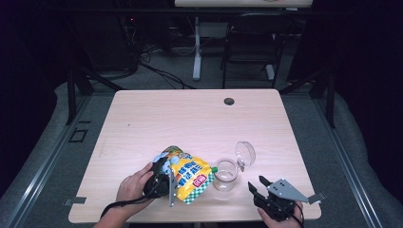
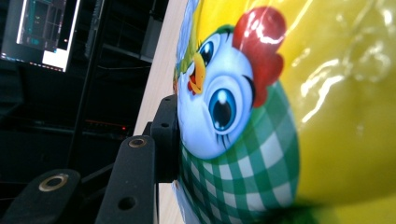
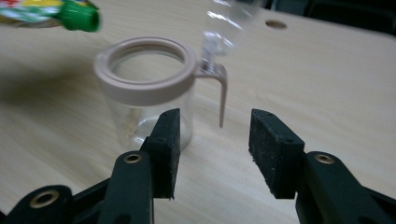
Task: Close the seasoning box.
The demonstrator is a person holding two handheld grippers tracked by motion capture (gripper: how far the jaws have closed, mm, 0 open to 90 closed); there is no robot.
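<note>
My left gripper is shut on a yellow snack pouch printed with a cartoon chick and green checks, lifted at the table's near edge. In the left gripper view one black pad presses the pouch; the other jaw is hidden behind it. The pouch's green spout points at a clear jar with a beige rim. The jar's clear lid is flipped open behind it. My right gripper rests open just right of the jar. In the right gripper view its jaws stand apart before the jar, with the spout above the rim.
The light wooden table has a round cable hole near its far edge. A black chair and a desk leg stand beyond it. A lit monitor shows in the left gripper view.
</note>
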